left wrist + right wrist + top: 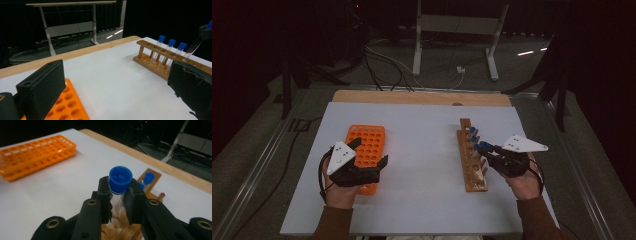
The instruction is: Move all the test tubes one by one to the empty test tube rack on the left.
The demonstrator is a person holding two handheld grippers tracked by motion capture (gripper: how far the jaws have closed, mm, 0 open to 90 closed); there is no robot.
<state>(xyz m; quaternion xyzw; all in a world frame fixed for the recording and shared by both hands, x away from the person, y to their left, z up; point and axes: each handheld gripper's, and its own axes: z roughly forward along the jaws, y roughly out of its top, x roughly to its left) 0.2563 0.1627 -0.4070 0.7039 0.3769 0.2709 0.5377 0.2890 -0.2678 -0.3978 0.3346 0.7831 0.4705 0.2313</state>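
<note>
My right gripper (485, 148) is shut on a clear test tube just under its blue cap (120, 178), over the wooden tube rack (473, 172). The left gripper view shows this tube (194, 47) tilted, its lower end close to the rack's top bar (160, 65). Three more blue-capped tubes (171, 43) stand in the rack's far holes. My left gripper (369, 152) hangs open over the orange rack (371, 140) of many round holes, nothing between its black pads (42, 87). That orange rack (35, 151) lies far left in the right gripper view.
Both racks sit on a white sheet (422, 165) over a wooden tabletop (422, 97). Bare white surface lies between the racks. Beyond the far edge are floor cables (387, 62) and a metal table frame (457, 25) in a dark room.
</note>
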